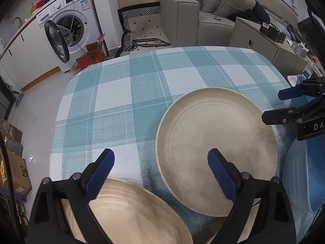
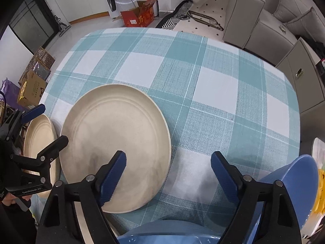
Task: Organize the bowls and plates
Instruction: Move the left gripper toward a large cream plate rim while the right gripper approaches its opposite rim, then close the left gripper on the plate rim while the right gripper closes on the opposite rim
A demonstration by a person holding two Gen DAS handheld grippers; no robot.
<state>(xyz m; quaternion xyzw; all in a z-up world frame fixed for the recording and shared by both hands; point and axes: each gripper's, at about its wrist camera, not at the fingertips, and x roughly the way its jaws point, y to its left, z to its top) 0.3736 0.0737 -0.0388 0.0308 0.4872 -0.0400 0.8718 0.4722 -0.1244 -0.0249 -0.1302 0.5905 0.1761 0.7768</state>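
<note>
Checked tablecloth held two cream plates, blue bowls; left gripper & right gripper both gaped wide, empty.

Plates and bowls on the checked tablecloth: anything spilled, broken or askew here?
Nothing spilled or broken. The big cream plate has greyish smudges on its face. A second cream plate and blue bowl sit apart, unstacked.

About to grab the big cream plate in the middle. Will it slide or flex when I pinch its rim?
The cream plate looks rigid, so it probably will not flex. It lies flat on the woven tablecloth, which likely limits sliding. Its low, smooth rim may slip between the pads.
</note>
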